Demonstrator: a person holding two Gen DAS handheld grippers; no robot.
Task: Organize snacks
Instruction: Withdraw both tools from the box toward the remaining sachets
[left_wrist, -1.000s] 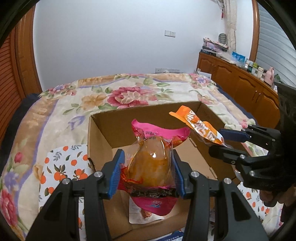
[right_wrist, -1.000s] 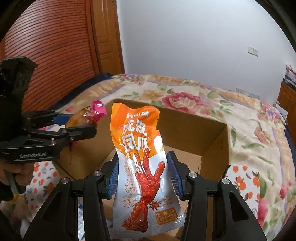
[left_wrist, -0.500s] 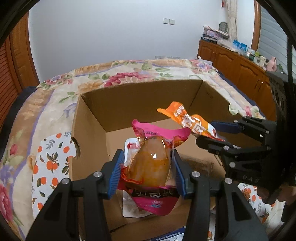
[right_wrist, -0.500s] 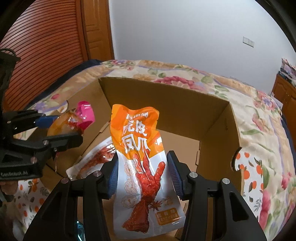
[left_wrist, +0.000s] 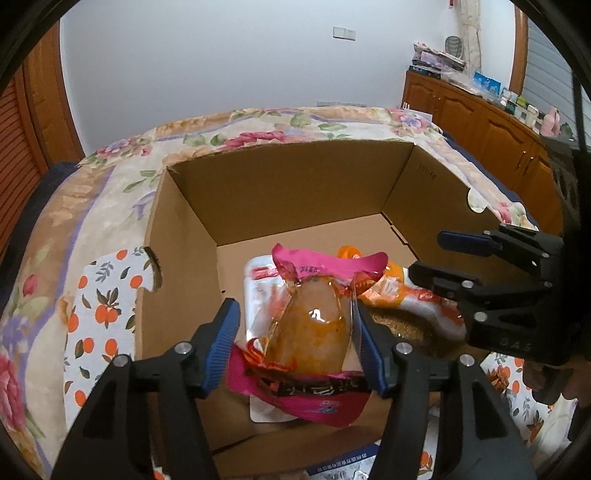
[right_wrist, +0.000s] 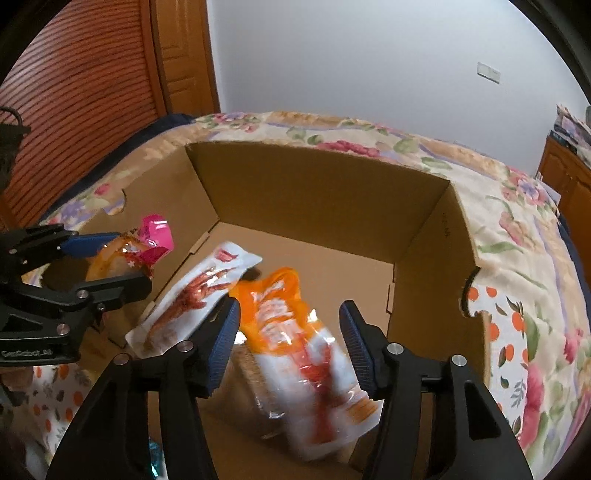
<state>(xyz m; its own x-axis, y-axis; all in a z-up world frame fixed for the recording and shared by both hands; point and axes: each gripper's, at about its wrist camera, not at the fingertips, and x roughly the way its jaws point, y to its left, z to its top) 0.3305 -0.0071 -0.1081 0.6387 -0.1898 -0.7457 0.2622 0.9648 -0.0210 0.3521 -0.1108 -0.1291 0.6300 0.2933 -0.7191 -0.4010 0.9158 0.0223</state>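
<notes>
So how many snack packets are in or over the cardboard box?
3: pink packet between the left gripper's opening jaws, orange packet dropping from the right's, white packet lying inside. Others may be hidden.

left gripper (right_wrist: 110, 266): "GenRobot.AI" | right gripper (left_wrist: 447, 258): "DAS"

Both grippers now sit lower over the cardboard box (right_wrist: 325, 192), jaws opening; the orange pouch (right_wrist: 295, 343) slips free, the pink pouch (left_wrist: 314, 328) loosens.

Brown cardboard box (left_wrist: 295, 192), pink-topped snack pouch (left_wrist: 314, 325) (orange inside), orange-and-white packet (right_wrist: 306, 354), floral bedspread (left_wrist: 122, 184)
</notes>
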